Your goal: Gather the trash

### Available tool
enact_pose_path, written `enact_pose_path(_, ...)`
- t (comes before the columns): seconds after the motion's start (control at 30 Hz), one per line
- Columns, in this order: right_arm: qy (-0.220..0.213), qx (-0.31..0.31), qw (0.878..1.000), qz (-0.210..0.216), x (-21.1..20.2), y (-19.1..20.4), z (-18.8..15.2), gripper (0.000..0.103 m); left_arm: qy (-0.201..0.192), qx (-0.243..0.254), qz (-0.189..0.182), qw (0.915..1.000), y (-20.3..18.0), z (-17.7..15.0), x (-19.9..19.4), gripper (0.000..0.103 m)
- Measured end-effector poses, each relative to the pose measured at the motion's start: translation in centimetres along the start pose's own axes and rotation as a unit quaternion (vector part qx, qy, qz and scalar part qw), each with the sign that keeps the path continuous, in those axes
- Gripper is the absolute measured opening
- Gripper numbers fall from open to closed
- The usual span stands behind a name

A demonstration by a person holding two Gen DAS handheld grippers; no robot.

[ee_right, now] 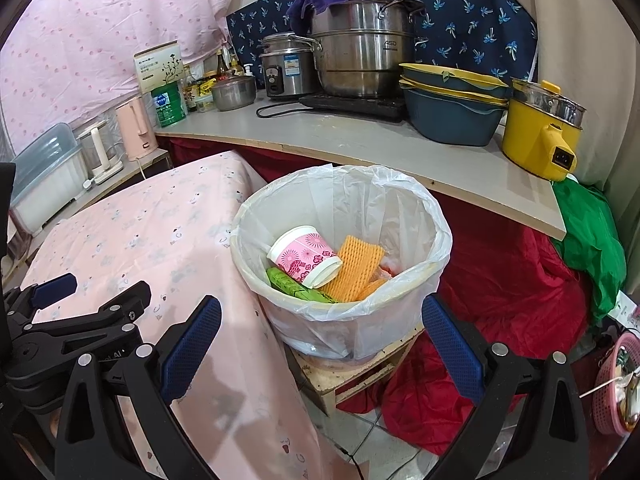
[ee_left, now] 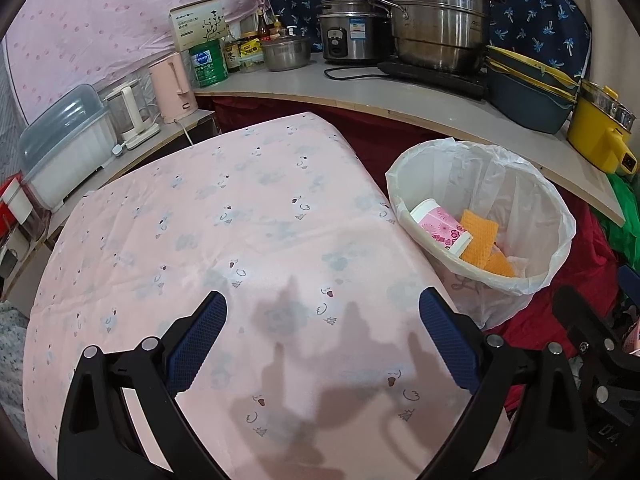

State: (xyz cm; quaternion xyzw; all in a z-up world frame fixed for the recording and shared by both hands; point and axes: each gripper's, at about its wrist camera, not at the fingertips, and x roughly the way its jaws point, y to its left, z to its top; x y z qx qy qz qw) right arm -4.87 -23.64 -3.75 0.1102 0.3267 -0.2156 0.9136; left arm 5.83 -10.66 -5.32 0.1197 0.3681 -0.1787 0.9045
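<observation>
Both grippers, left gripper (ee_left: 322, 308) and right gripper (ee_right: 320, 312), hang with jaws apart and empty over a pink-clothed table (ee_left: 224, 216). At its right edge, the lined bin (ee_right: 400, 208) holds 1 pink cup (ee_right: 306, 258), orange foam netting (ee_right: 356, 262) and a green wrapper (ee_right: 294, 286).
</observation>
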Motion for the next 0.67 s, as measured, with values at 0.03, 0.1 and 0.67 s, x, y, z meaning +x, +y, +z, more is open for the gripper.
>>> enact_pose_path(0.03,0.0,0.001,1.0,-0.001,0.0,-0.03,-0.05,0.097,0.0,0.002,-0.001,1.0,-0.09,-0.02,-0.02,0.093)
enact_pose_path(0.1,0.001,0.002,1.0,-0.001,0.02,-0.07,-0.14,0.097,-0.001,0.005,-0.001,1.0,-0.25,-0.05,-0.05,0.093)
enact_pose_path(0.67,0.002,0.008,1.0,-0.005,0.26,-0.28,-0.52,0.097,0.003,0.008,-0.013,0.9999,-0.63,0.11,0.3,0.092)
